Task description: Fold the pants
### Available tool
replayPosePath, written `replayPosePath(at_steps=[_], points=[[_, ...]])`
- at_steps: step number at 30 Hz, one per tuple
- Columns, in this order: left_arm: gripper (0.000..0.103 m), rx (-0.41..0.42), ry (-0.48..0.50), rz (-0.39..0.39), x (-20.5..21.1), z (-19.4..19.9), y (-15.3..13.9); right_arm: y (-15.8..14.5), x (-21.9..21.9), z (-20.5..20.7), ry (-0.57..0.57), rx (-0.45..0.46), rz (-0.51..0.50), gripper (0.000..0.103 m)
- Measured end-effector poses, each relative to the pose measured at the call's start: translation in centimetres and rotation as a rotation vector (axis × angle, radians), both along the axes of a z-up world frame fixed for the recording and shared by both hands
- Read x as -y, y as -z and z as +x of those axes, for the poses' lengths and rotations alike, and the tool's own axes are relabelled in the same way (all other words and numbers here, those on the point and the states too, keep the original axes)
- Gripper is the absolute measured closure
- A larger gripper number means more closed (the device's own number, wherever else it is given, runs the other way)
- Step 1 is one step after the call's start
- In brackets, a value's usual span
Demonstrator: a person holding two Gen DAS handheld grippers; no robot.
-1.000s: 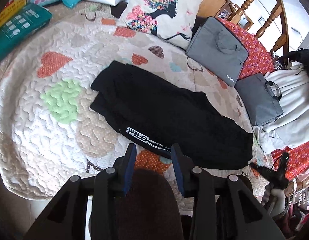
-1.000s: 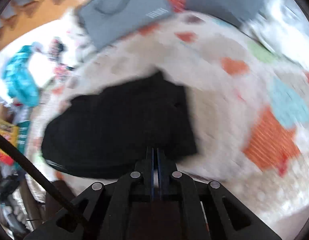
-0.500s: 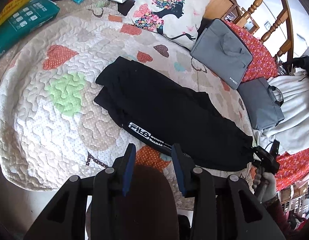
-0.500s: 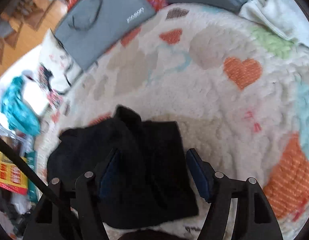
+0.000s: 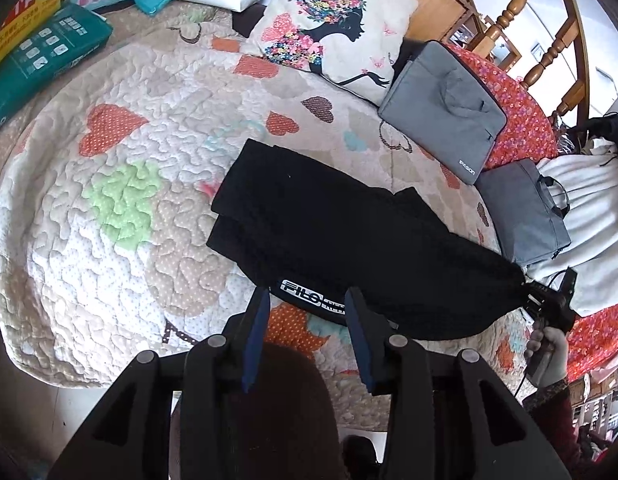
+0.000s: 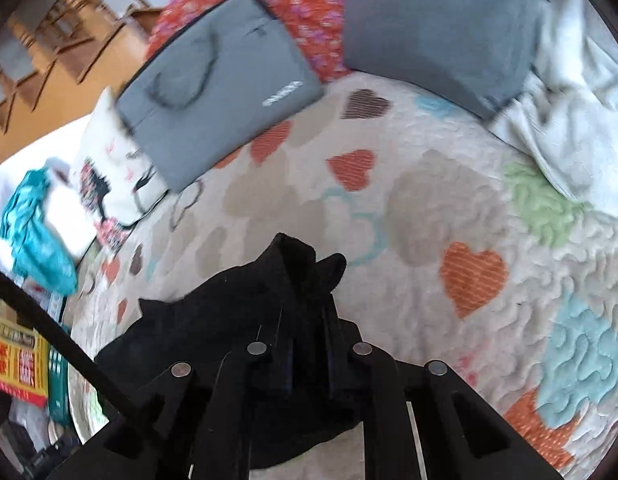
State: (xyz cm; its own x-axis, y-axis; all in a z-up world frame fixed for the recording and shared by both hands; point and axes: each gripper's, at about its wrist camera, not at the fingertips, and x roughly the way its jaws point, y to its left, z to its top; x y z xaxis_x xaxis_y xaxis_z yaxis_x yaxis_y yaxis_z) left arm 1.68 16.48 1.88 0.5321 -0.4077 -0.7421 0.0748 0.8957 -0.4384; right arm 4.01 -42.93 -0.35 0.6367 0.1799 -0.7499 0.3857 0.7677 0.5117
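Note:
Black pants [image 5: 349,240] lie folded lengthwise across the heart-patterned quilt [image 5: 121,200], with a white logo band near the front edge. My left gripper [image 5: 307,304] is open and empty, hovering just in front of the logo band. My right gripper [image 5: 547,308] shows at the pants' right end in the left wrist view. In the right wrist view my right gripper [image 6: 309,320] is shut on the bunched end of the pants [image 6: 237,312], which rises slightly off the quilt [image 6: 449,208].
Two grey laptop bags [image 5: 445,108] [image 5: 525,212] and a floral pillow [image 5: 329,24] lie behind the pants. White cloth [image 5: 589,216] sits at right. Green and yellow boxes [image 5: 41,60] lie at left. A wooden headboard [image 5: 537,20] stands at the back.
My right gripper went from shut to open, then closed on the right end of the pants. My left gripper shifted slightly closer to the logo band and stayed open.

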Motion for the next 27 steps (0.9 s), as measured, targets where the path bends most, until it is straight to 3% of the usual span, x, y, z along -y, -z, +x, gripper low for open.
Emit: replayPosePath(at_steps=[3,4,6,8,13,18,23,27], points=[[0.064,-0.012,0.006,0.003,0.5,0.3,0.4,2.4,0.7,-0.9,-0.008,-0.06,0.049,0.089],[0.064,-0.016,0.007,0.002,0.6,0.5,0.6,3.0,1.1,-1.0,0.001,-0.079,0.055,0.08],[0.064,-0.029,0.005,-0.001,0.9,0.7,0.9,3.6,2.3,-2.0,0.067,-0.087,0.059,0.049],[0.064,-0.028,0.01,-0.008,1.2,0.6,0.8,3.2,3.3,-3.2,0.115,-0.066,0.06,0.037],[0.062,-0.013,0.018,0.006,1.6,0.3,0.7,0.3,2.4,-5.2,0.142,-0.055,-0.12,0.037],[0.061,-0.024,-0.005,-0.015,0.9,0.2,1.3,-0.6,3.3,-7.5,0.202,-0.035,-0.11,0.037],[0.061,-0.035,-0.051,-0.058,-0.6,0.1,1.8,-0.2,1.0,-7.0,0.087,-0.017,-0.067,0.038],[0.059,-0.047,-0.107,-0.087,-2.6,0.8,2.4,1.1,0.0,-6.2,0.081,-0.047,-0.049,0.054]])
